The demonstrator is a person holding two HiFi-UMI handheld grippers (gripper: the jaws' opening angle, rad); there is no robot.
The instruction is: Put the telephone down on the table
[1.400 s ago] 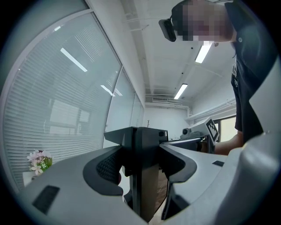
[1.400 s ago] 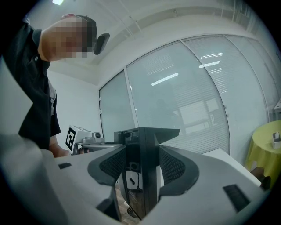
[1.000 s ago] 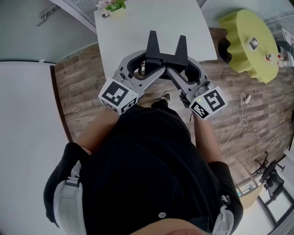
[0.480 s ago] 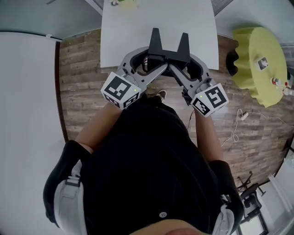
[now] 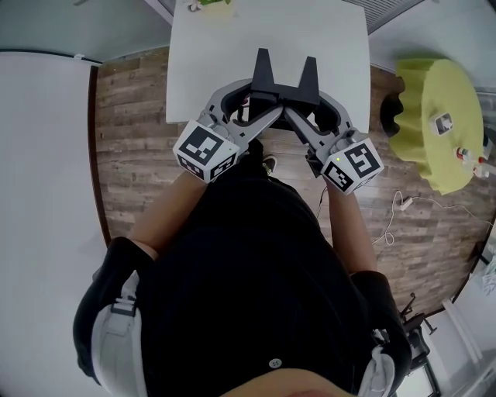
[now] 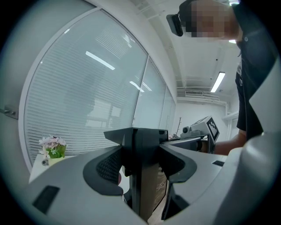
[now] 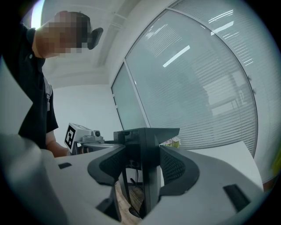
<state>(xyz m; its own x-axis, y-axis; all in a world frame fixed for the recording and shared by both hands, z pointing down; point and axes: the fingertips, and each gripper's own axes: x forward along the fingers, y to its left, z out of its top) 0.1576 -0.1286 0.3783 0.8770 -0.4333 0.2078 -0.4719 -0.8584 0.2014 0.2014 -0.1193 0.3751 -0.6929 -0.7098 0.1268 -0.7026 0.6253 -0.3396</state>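
In the head view the telephone (image 5: 284,87) is a black piece with two prongs pointing away from me, held over the near part of the white table (image 5: 225,54). My left gripper (image 5: 262,108) grips it from the left and my right gripper (image 5: 304,110) from the right, both shut on its base. The left gripper view has the black telephone (image 6: 141,143) clamped between the dark pads (image 6: 106,166). It is pinched the same way in the right gripper view, where the telephone (image 7: 145,140) sits between the pads (image 7: 175,169). Whether it touches the tabletop is hidden.
A small flower pot (image 5: 208,5) stands at the table's far edge. A yellow-green round stand (image 5: 435,116) with small items is at the right, and a white cable (image 5: 404,205) lies on the wooden floor (image 5: 132,116). A white surface (image 5: 39,170) fills the left.
The view has shifted, so the table sits more squarely in front and the yellow-green stand further right. Both grippers keep the same hold on the telephone.
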